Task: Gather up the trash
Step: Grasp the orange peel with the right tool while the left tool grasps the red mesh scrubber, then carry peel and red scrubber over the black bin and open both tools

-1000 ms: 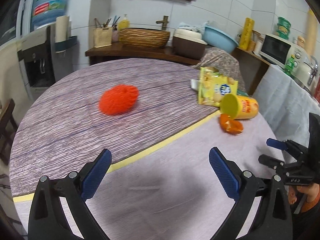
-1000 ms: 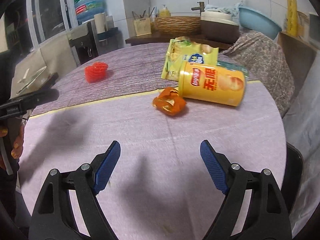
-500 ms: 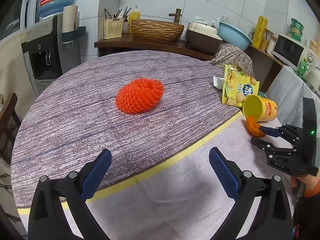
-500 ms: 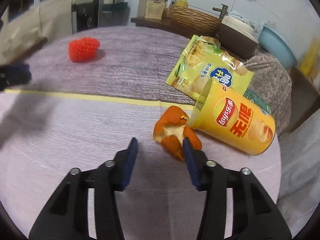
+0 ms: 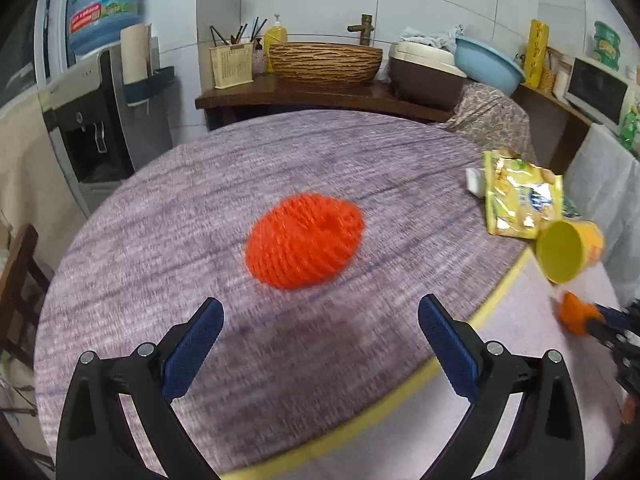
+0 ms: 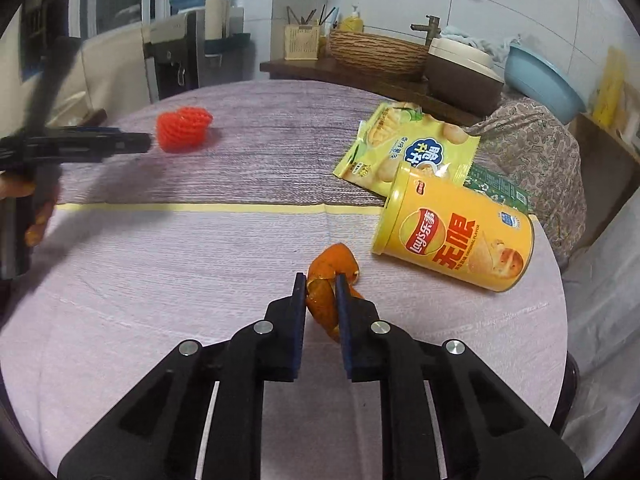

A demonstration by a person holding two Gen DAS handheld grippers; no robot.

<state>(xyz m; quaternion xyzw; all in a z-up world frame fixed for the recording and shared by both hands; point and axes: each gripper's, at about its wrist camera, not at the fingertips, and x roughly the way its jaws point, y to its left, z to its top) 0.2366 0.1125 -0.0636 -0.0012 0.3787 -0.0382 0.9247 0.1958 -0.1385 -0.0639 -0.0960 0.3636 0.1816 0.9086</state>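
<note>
Two grippers are in play here, and the right gripper has its blue pads squeezed onto a curled piece of orange peel sitting at the near side of the round purple-clothed table, just beside the open mouth of the tipped-over yellow cardboard chip can. The left gripper is spread wide with nothing in it, pointed at the red foam fruit net lying mid-table. Behind the can there's a flat yellow-green snack bag too. Main worry: peel is thin and floppy, and only part of it is pinched, so a quick lift could probably tear it or let it slide out. The net looks squishy, so a shallow bite might just skid off it.
</note>
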